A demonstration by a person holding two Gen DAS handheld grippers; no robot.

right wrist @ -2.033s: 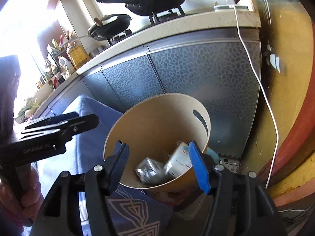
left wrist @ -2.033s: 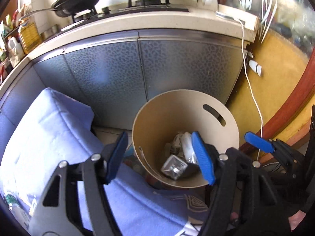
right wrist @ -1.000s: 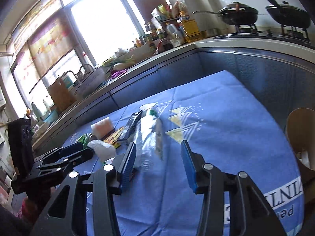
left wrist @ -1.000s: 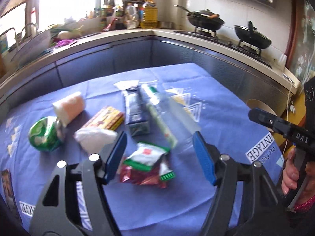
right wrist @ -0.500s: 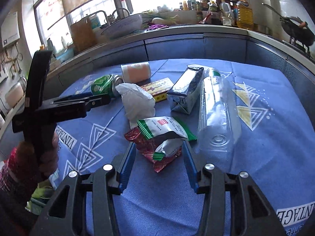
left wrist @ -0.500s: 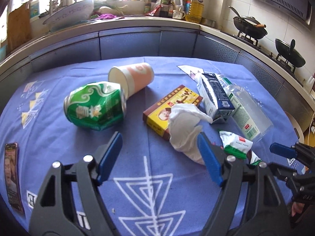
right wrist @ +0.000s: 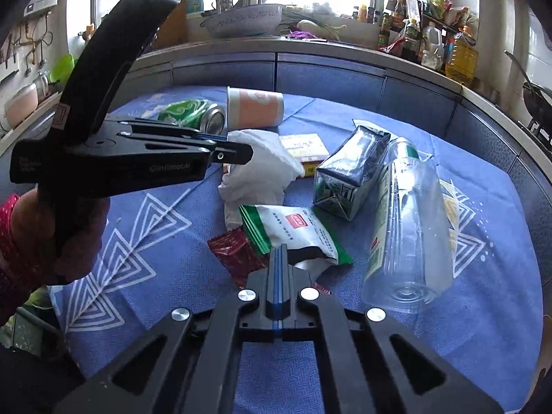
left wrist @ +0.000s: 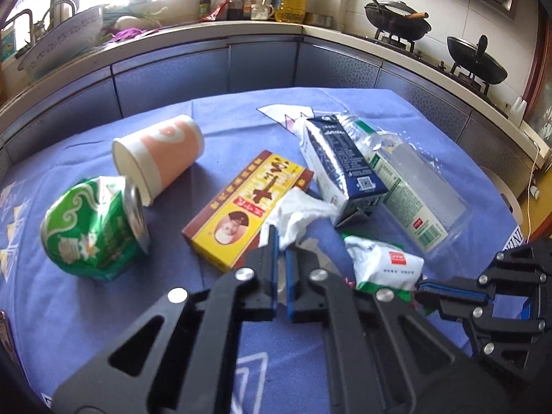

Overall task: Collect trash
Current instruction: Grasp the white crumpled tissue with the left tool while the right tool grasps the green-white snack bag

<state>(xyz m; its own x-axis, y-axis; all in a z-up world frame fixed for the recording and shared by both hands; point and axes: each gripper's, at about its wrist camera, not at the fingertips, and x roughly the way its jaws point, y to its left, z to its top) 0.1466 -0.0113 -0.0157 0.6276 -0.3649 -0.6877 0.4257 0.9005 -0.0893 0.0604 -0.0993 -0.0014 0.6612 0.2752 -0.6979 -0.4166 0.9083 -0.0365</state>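
Trash lies on a blue tablecloth (left wrist: 86, 310): a crushed green can (left wrist: 93, 229), a pink paper cup (left wrist: 162, 153), a yellow-red box (left wrist: 241, 207), a white tissue (left wrist: 296, 214), a dark carton (left wrist: 341, 165), a clear bottle (left wrist: 410, 179) and a white-green snack packet (left wrist: 383, 265). My left gripper (left wrist: 280, 241) is shut on the tissue (right wrist: 258, 169). My right gripper (right wrist: 280, 252) is shut on the edge of the snack packet (right wrist: 293, 227), beside a red wrapper (right wrist: 234, 252). It also shows in the left wrist view (left wrist: 424, 293).
Kitchen counters ring the table, with a stove and woks (left wrist: 396, 22) at the right and oil bottles (left wrist: 289, 0) at the back. A basin (right wrist: 241, 19) sits by the sink. The bin's rim (left wrist: 507, 196) shows past the table's right edge.
Both grippers have closed: the left onto the tissue, the right onto the snack packet. Earlier they swung from the bin to the table, both open.
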